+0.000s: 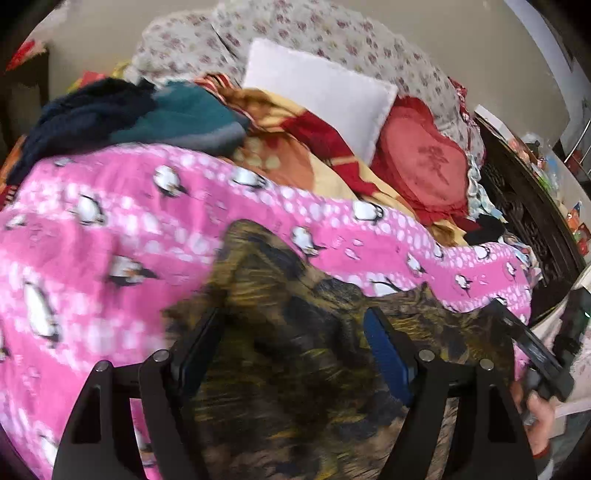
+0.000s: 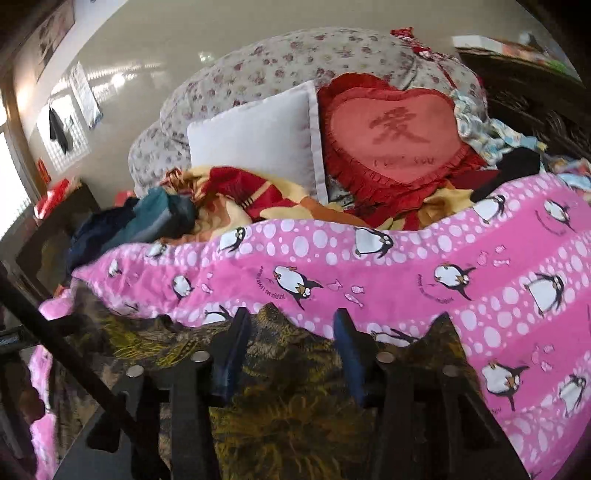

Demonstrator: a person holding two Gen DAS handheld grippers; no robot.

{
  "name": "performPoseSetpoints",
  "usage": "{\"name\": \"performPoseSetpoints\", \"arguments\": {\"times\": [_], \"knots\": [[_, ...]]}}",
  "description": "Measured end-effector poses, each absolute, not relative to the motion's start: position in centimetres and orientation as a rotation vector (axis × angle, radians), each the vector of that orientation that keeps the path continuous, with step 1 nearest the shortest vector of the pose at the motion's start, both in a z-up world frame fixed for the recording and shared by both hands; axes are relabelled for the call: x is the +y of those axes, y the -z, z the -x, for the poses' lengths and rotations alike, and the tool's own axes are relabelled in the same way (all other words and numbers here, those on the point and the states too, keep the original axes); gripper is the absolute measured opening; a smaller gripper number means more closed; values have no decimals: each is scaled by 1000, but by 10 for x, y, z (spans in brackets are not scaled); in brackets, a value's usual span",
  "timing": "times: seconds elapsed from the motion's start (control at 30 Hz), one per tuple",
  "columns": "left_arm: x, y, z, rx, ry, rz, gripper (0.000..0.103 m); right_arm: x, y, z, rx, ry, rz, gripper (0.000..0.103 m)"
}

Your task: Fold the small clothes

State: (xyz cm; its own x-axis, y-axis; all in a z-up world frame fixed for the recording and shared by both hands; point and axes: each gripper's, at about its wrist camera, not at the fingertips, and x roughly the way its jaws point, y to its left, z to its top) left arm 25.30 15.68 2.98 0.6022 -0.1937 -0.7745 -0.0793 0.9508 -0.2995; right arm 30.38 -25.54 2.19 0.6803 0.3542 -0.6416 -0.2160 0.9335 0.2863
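Note:
A small dark garment point(image 1: 295, 369) with a yellow-and-black pattern lies on the pink penguin blanket point(image 1: 110, 221). My left gripper point(image 1: 291, 326) hovers just over it, its jaws wide apart and nothing pinched between the blue pads. The right wrist view shows the same garment point(image 2: 288, 406) spread below my right gripper point(image 2: 291, 319), which also stands open, its pads clear of the cloth. The right gripper's black body point(image 1: 532, 343) and the hand point(image 1: 539, 410) holding it show at the right edge of the left wrist view.
Behind the blanket point(image 2: 480, 277) sit a heap of teal and navy clothes point(image 1: 147, 114), a red-and-yellow cover point(image 1: 303, 136), a white pillow point(image 2: 258, 144), a red heart cushion point(image 2: 395, 136) and floral bedding point(image 1: 332, 33). A dark carved headboard point(image 1: 524, 206) runs along the right.

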Motion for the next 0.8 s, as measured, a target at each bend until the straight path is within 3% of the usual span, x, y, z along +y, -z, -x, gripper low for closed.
{"name": "performPoseSetpoints", "arguments": {"times": [0.13, 0.2, 0.43, 0.67, 0.73, 0.8], "knots": [[168, -31, -210, 948, 143, 308, 79, -264, -24, -249, 788, -422, -160, 76], [173, -29, -179, 949, 169, 294, 86, -271, -20, -214, 813, -421, -114, 80], [163, 4, -111, 1007, 208, 292, 88, -314, -4, -131, 812, -276, -41, 83], [136, 36, -102, 1027, 206, 249, 87, -347, 22, -121, 866, -211, -182, 84], [131, 37, -105, 1021, 201, 233, 68, -343, 30, -129, 880, -252, -208, 81], [131, 34, -109, 1032, 182, 223, 26, -334, 35, -137, 894, -314, -217, 41]]}}
